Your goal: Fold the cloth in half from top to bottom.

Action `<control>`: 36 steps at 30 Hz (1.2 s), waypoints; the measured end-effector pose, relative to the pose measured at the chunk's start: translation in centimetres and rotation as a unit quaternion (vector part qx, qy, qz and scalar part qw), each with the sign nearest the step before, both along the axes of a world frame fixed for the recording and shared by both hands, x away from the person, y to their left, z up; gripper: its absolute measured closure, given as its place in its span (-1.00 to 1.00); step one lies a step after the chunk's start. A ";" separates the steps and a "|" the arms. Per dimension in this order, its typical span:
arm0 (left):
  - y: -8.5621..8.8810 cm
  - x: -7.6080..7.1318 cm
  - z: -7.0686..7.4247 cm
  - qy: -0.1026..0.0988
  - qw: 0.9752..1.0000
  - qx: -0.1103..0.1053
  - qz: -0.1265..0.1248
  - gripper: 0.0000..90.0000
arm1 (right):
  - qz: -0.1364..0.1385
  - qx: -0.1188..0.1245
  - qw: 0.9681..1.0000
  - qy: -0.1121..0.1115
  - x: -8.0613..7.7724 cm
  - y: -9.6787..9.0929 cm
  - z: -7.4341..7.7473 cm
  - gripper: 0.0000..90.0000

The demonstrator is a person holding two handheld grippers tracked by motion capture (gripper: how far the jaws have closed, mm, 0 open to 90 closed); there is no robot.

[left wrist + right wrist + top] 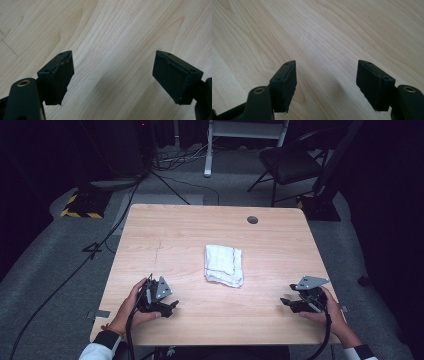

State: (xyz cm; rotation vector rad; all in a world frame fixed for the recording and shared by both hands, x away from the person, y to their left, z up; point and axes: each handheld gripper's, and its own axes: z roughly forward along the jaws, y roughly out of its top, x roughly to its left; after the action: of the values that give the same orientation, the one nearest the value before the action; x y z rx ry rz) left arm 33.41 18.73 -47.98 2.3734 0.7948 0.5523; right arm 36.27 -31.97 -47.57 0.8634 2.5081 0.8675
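Cloth [223, 265], white and folded small, mid-table [200, 227], well apart from left gripper [172, 307] and right gripper [283, 301], both low at the near edge, jaws spread wide and empty, probably parked either side for an unobstructed reach inward.

Light falls from overhead onto the table [170, 235], leaving the floor and everything from nine through twelve to three o'clock dim, nearly black at the corners. A soft sheen lies on the wood towards twelve o'clock. The white cloth [223, 265] reads bright but slightly soft. In both gripper views the wood grain is sharp and evenly lit, with faint shadows at six o'clock.
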 end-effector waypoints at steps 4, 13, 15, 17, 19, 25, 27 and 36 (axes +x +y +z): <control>0.9 -0.3 -0.1 0.003 1.000 -0.021 0.005 -0.61 | -0.014 0.005 1.000 0.007 -0.5 -1.5 -0.5 -0.28; 2.9 -0.2 -0.8 0.014 0.999 -0.024 0.029 -0.61 | -0.053 0.039 0.998 0.010 -1.3 -4.7 -1.3 -0.32; 3.3 -0.2 -1.0 0.017 0.999 -0.024 0.034 -0.61 | -0.063 0.048 0.997 0.013 -1.4 -5.3 -1.6 -0.33; 3.7 -0.1 -1.2 0.021 0.999 -0.025 0.037 -0.61 | -0.072 0.051 0.996 0.011 -1.5 -5.8 -1.9 -0.37; 4.2 -0.1 -1.5 0.027 0.998 -0.033 0.042 -0.60 | -0.080 0.063 0.995 0.013 -1.6 -6.3 -2.1 -0.39; 5.7 -0.3 -1.9 0.046 0.996 -0.071 0.041 -0.56 | -0.094 0.083 0.992 0.000 -1.9 -7.1 -2.6 -0.42; 6.0 -0.3 -2.1 0.051 0.994 -0.080 0.046 -0.57 | -0.097 0.085 0.992 -0.004 -2.0 -7.1 -2.7 -0.43; 6.1 -0.5 -2.4 0.052 0.992 -0.100 0.060 -0.60 | -0.108 0.087 0.990 -0.007 -2.1 -7.1 -2.8 -0.48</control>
State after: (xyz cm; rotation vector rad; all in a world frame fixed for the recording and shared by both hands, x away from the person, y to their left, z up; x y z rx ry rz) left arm 32.95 24.85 -50.39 2.1947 0.9953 0.3803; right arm 34.13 -39.07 -50.33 1.1565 2.2976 1.0246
